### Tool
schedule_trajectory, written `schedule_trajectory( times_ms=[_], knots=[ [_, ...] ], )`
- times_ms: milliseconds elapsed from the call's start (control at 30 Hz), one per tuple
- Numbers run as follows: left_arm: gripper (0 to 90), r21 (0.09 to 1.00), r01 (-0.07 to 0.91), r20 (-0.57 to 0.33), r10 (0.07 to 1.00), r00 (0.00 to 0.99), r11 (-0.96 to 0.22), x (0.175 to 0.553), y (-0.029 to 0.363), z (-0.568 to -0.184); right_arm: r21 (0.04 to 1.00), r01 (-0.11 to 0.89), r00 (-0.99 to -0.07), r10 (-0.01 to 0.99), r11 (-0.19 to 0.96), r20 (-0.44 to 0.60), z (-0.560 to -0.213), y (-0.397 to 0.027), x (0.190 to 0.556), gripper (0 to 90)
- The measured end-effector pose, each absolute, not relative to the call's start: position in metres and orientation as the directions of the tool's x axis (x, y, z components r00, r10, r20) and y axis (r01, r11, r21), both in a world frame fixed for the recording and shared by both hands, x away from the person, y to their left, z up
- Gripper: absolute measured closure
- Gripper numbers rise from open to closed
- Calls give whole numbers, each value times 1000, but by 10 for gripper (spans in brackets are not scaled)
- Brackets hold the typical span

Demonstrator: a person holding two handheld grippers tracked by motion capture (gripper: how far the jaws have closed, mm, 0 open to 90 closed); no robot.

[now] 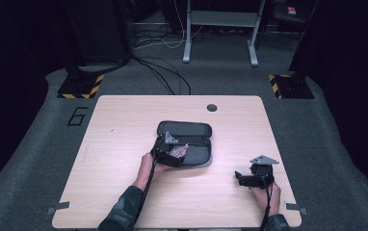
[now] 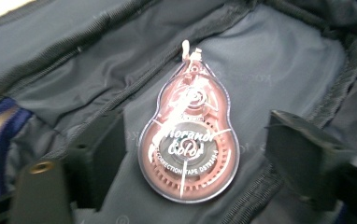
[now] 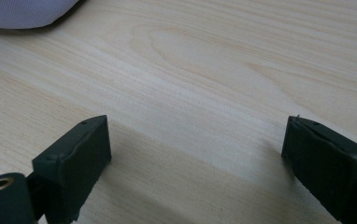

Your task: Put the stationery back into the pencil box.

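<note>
The left tongs stand released over the tape, which lies inside the open case at the middle of the desk. The placing step seems done, so next the left tongs should lift clear and the case be closed. The right tongs are released and empty at the lower right.

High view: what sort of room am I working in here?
Probably a lab or recording studio, not a home: a bare wooden table on grey carpet, hazard-striped stand bases, loose cables on the floor, and dark curtains around.
</note>
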State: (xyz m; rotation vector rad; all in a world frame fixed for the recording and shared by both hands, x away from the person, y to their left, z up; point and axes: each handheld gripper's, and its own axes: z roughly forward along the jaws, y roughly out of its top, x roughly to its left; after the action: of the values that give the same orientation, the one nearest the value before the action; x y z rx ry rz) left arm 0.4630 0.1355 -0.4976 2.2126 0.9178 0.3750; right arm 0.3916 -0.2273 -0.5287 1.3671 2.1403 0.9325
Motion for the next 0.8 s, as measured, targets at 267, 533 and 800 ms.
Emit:
schedule_trajectory(
  times_ms=[267, 533, 800],
  knots=[
    [109, 731, 461, 29, 698, 716, -503, 439, 150, -475, 733, 617, -419, 908, 286, -2, -529, -227, 392, 78],
    [88, 743, 453, 39, 708, 705, -492, 414, 174, -462, 733, 617, -419, 908, 287, -2, -529, -227, 392, 78],
    [83, 744, 458, 60, 732, 678, -486, 388, 201, -462, 734, 617, -418, 908, 286, -2, -529, -227, 392, 78]
  ],
)
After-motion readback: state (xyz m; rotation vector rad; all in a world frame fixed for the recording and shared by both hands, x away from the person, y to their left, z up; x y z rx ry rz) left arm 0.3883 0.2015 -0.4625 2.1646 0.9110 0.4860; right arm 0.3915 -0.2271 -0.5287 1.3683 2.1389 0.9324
